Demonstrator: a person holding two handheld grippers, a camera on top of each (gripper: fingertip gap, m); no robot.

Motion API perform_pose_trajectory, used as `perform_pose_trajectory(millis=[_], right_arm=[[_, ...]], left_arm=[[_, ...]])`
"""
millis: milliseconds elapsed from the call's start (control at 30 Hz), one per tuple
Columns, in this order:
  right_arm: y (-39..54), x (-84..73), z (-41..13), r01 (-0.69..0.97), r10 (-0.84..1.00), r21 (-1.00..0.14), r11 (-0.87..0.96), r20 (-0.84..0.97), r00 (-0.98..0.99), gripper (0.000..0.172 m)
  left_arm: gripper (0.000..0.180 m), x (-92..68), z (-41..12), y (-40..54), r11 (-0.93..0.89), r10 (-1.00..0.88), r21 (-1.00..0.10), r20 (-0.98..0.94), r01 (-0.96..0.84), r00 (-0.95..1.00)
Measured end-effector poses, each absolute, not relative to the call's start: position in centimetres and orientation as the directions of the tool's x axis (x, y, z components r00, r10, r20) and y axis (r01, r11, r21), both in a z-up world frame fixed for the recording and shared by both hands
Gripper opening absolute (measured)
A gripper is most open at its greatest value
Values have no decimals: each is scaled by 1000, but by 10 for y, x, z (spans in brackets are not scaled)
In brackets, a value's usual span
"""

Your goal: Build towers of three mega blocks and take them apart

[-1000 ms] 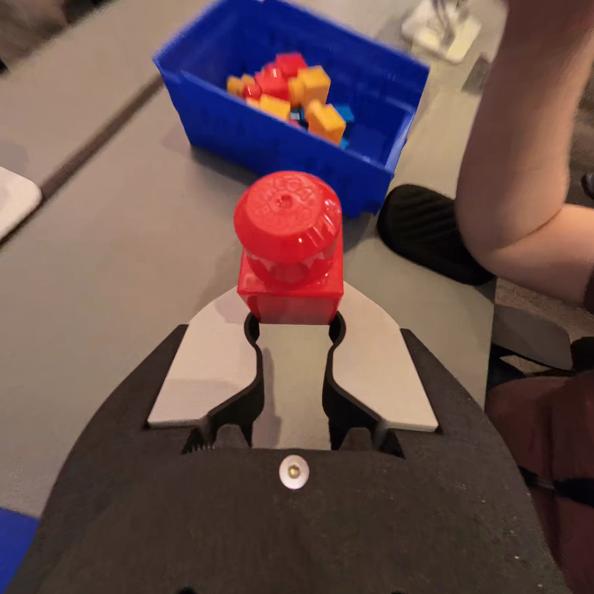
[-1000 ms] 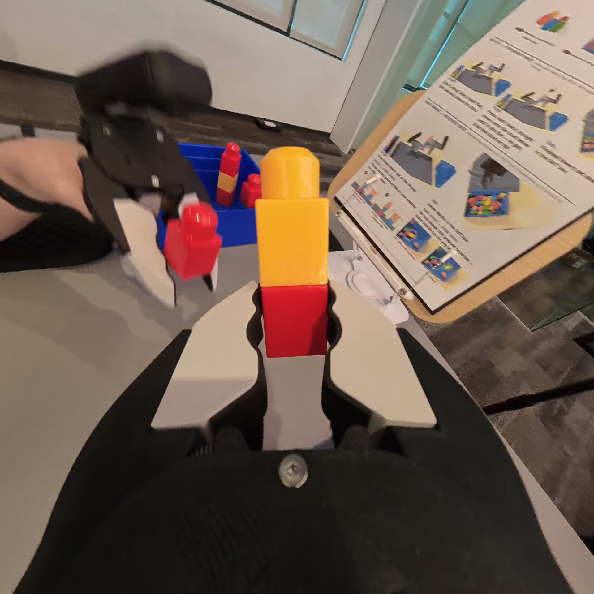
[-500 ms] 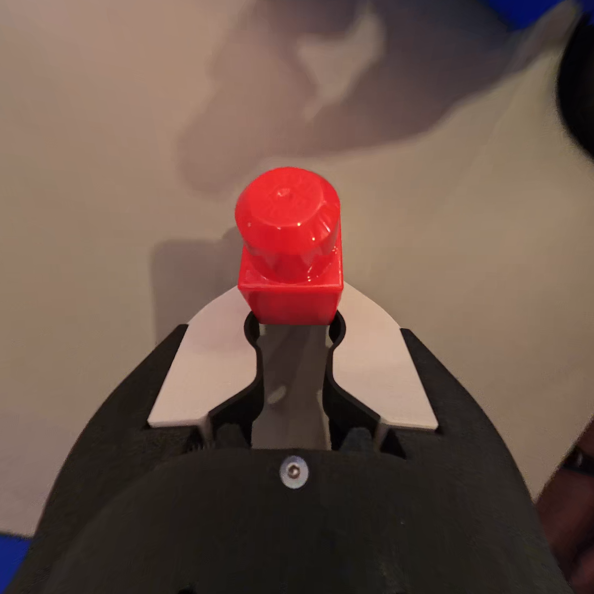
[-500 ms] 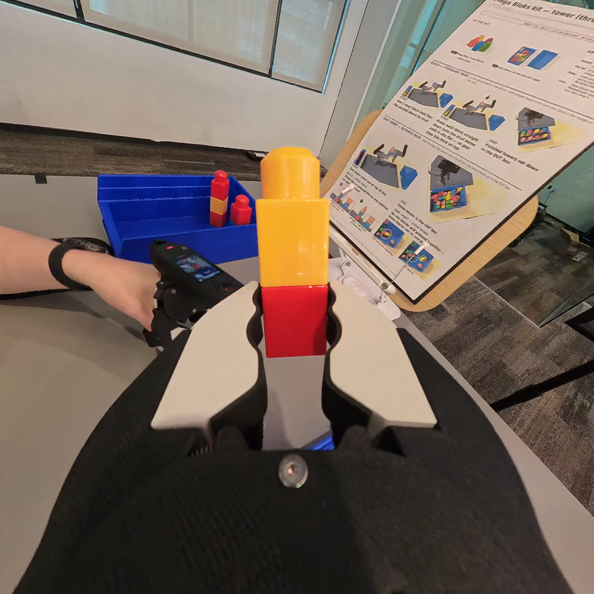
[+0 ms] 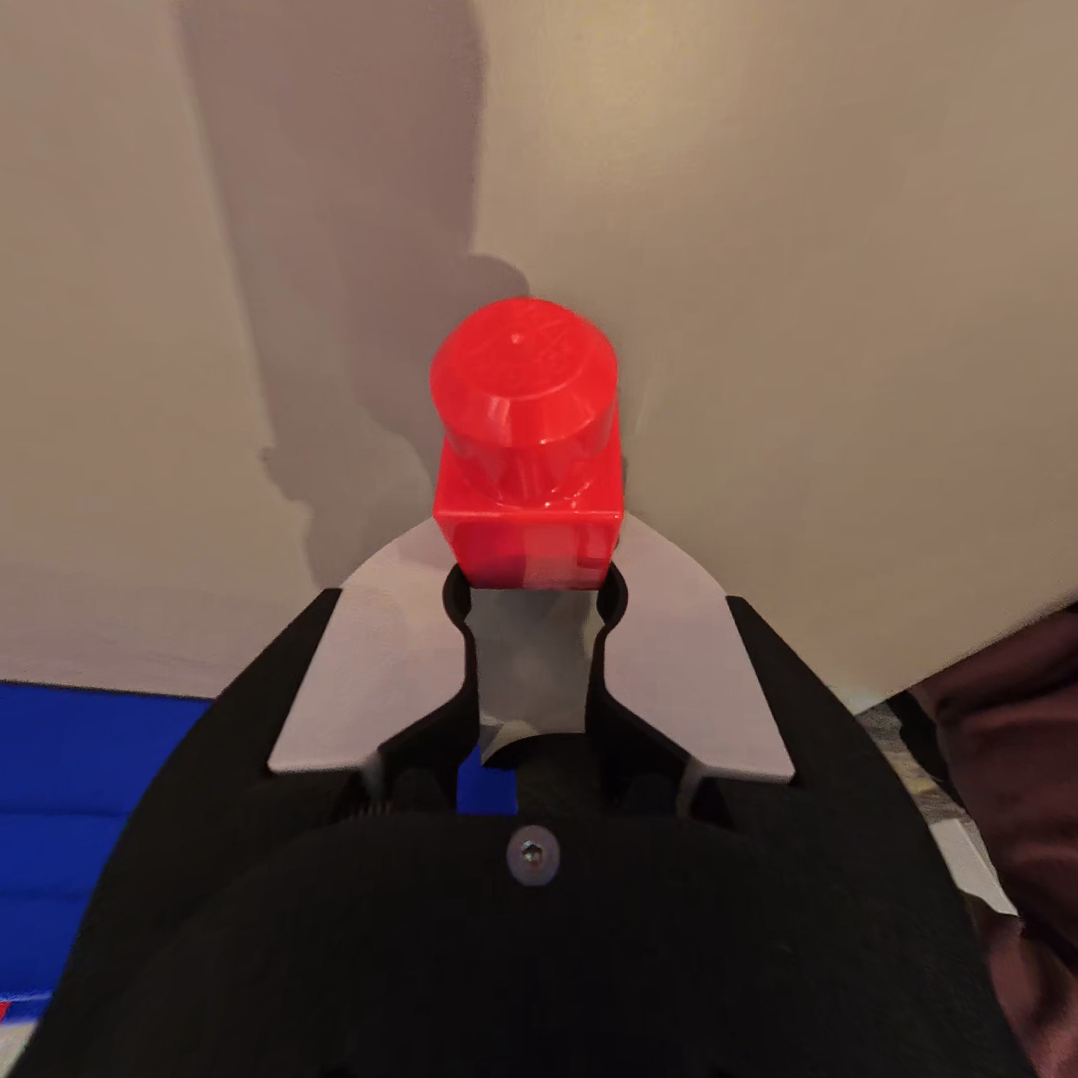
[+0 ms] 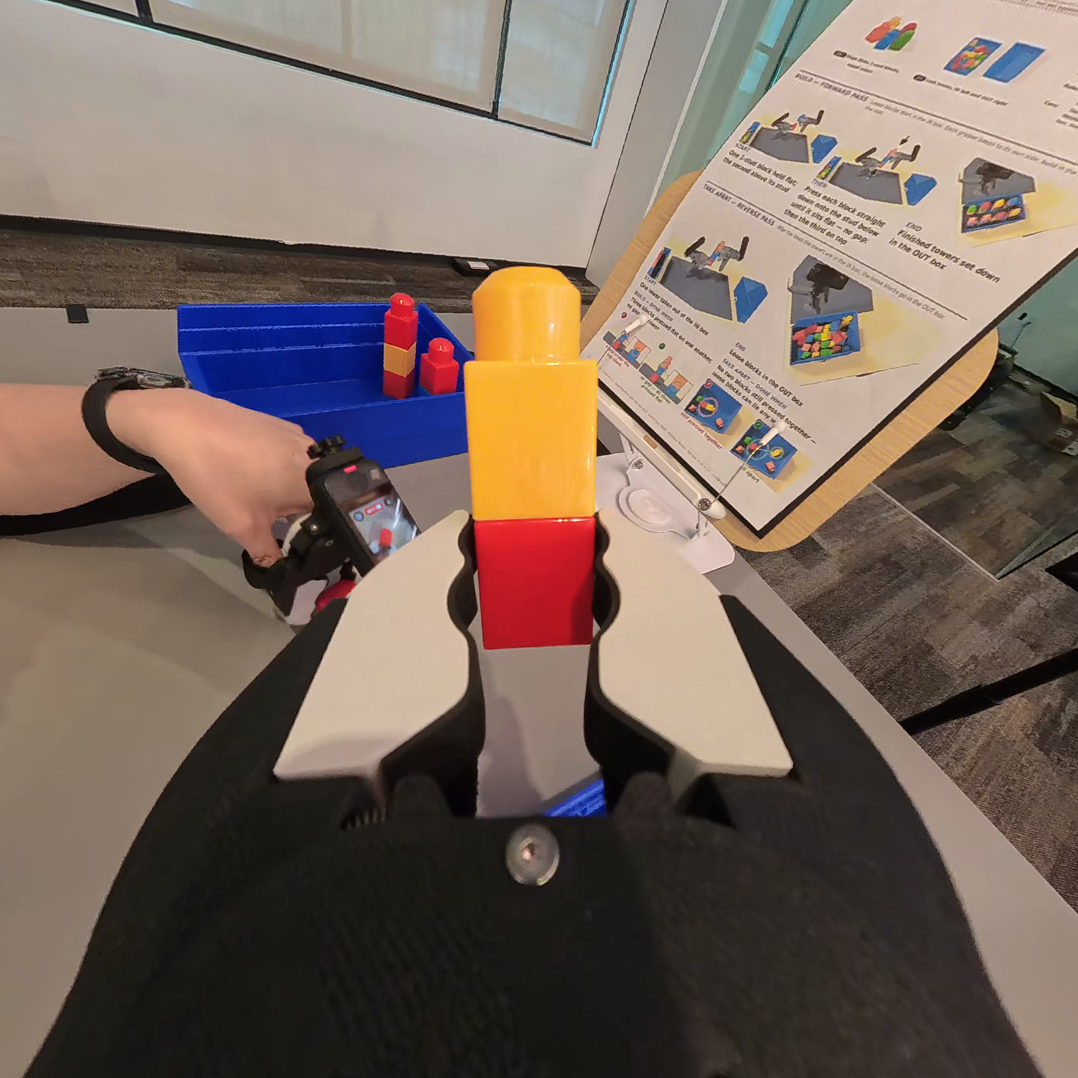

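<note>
We see printed writing on one large white instruction sheet (image 6: 828,245) with a black edge, propped aslant on a pale wooden board (image 6: 956,373) at the right of the grey counter (image 6: 116,671): black headings and captions beside small colour photos, a few captions in red. The small black phone screen (image 6: 373,519) near a hand (image 6: 233,461) carries a tiny red marking, too small for us to read. Faint embossed marks ring the stud of the red plastic block (image 5: 525,443), blurred.

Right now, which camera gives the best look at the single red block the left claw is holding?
The left wrist view: the red block fills the centre, stud toward the grey table, clamped between the left claw's fingers. The right wrist view shows only a sliver of it, low beside the hand, behind the right claw's finger.
</note>
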State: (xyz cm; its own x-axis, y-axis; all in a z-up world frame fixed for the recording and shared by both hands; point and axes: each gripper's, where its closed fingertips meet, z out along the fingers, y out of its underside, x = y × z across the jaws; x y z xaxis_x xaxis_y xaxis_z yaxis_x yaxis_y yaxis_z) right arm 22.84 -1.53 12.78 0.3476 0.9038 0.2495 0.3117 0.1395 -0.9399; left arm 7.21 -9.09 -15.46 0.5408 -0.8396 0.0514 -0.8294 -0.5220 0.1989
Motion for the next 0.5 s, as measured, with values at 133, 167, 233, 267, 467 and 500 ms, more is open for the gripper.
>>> perform_pose_trajectory(millis=[133, 167, 233, 267, 467, 500], right_arm=[[-13, 231, 128, 315, 902, -938, 141, 253, 349, 37], [-13, 231, 128, 314, 903, -939, 140, 251, 348, 36], [-12, 230, 128, 314, 905, -939, 138, 248, 346, 37], [-11, 230, 127, 315, 905, -939, 135, 246, 346, 37], [-11, 229, 122, 334, 909, -934, 129, 246, 338, 37], [-12, 228, 122, 332, 910, -935, 129, 244, 336, 37]], left_arm=[[40, 73, -157, -90, -475, -866, 238, 47, -847, 498], [40, 72, -157, -91, -460, -872, 257, 49, -850, 487], [40, 67, -156, -93, -430, -883, 323, 46, -843, 468], [40, 64, -155, -92, -412, -892, 358, 31, -838, 451], [41, 55, -157, -94, -343, -911, 500, 29, -795, 411], [40, 55, -157, -94, -337, -913, 505, 28, -794, 406]])
